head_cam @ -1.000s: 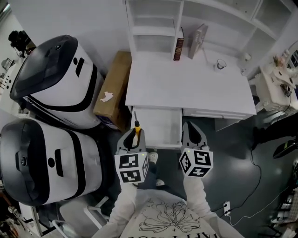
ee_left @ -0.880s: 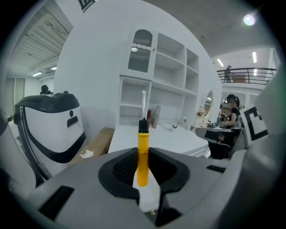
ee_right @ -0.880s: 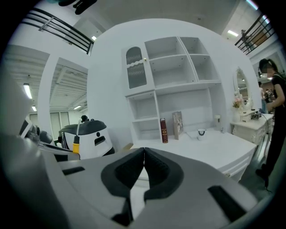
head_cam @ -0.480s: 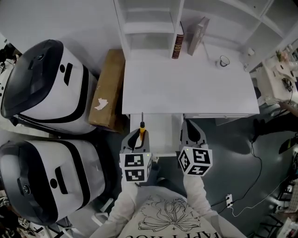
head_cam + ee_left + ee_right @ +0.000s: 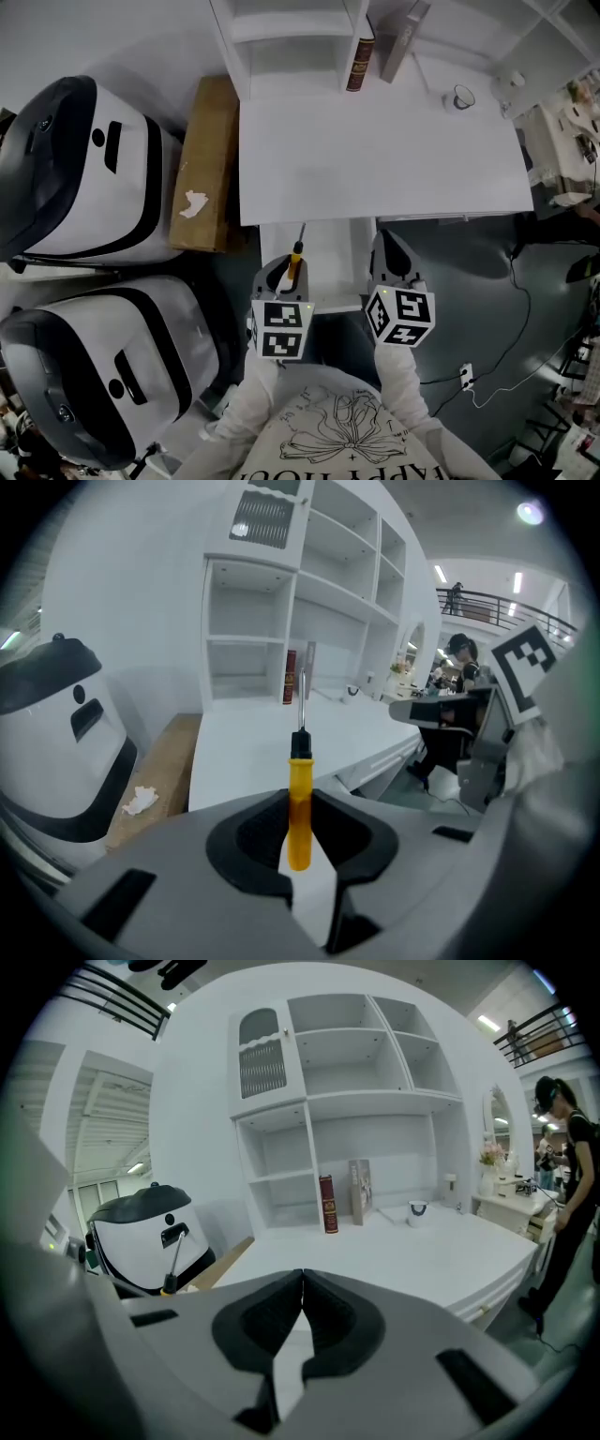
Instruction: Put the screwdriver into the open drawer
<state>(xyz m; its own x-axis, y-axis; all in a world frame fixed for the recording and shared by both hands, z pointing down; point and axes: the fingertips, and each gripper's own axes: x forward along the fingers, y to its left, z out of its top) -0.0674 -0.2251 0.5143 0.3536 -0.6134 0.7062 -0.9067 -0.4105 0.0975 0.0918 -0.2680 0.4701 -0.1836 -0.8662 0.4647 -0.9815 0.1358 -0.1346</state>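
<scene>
A screwdriver (image 5: 295, 260) with a yellow handle (image 5: 299, 808) and a thin metal shaft points toward the desk. My left gripper (image 5: 286, 270) is shut on the handle, and the shaft sticks out beyond the jaws (image 5: 300, 841). It hangs over the left part of the open white drawer (image 5: 330, 262), which is pulled out from under the desk's front edge. My right gripper (image 5: 390, 248) is at the drawer's right edge, its jaws shut together with nothing between them (image 5: 302, 1283). The right gripper view also shows the screwdriver (image 5: 172, 1262) at the left.
The white desk (image 5: 375, 141) carries two books (image 5: 361, 56) and a small cup (image 5: 459, 97) under white shelves. A cardboard box (image 5: 202, 178) and two large white-and-black machines (image 5: 84, 169) stand to the left. A person (image 5: 567, 1166) stands at the far right. Cables lie on the dark floor (image 5: 487, 375).
Both grippers have moved forward toward the desk and lower. The left one has carried the screwdriver from the drawer's left rim to over the drawer. Both grips are unchanged.
</scene>
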